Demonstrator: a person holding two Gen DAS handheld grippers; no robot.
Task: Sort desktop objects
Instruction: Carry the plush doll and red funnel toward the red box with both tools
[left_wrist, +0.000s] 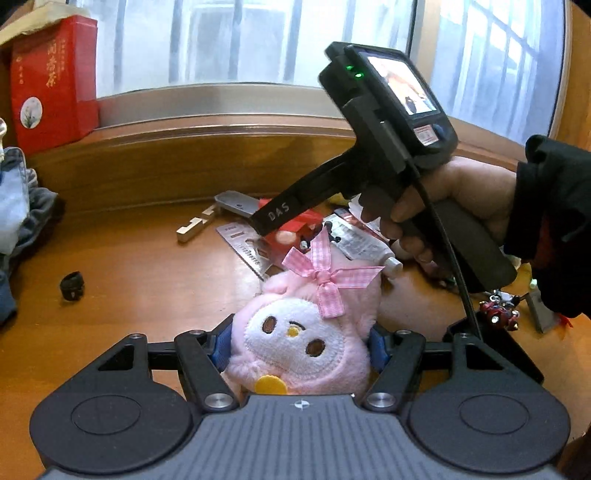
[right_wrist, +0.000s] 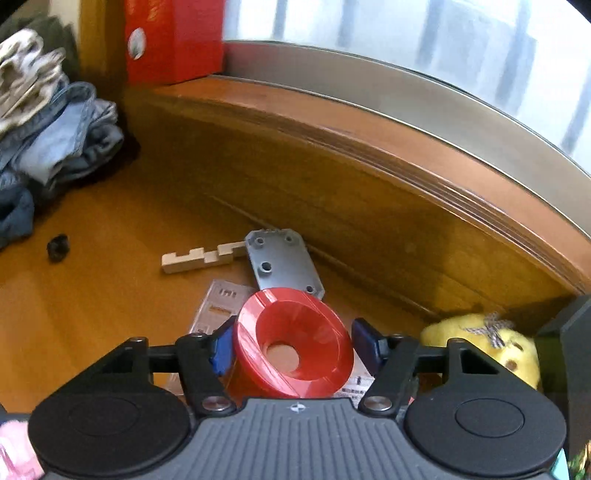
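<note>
A pink plush toy (left_wrist: 295, 343) with a white face and a pink checked bow sits between the blue pads of my left gripper (left_wrist: 299, 347), which is shut on it above the wooden desk (left_wrist: 147, 266). A person's hand (left_wrist: 454, 206) holds my right gripper (left_wrist: 269, 221), pointed down into the pile of small things. In the right wrist view a red funnel-shaped cup (right_wrist: 295, 343) lies tilted on papers between the pads of my right gripper (right_wrist: 293, 343). The left pad (right_wrist: 221, 350) touches its rim. The right pad (right_wrist: 365, 343) stands a sliver off it.
The pile holds a notched wooden piece (right_wrist: 199, 258), a grey drilled plate (right_wrist: 284, 262), a metal ruler (left_wrist: 243, 247), a white tube (left_wrist: 362, 243) and a yellow plush (right_wrist: 480, 339). A small black part (left_wrist: 72, 285) lies apart. Folded jeans (right_wrist: 55, 147) lie left; a red box (left_wrist: 51, 81) stands on the sill.
</note>
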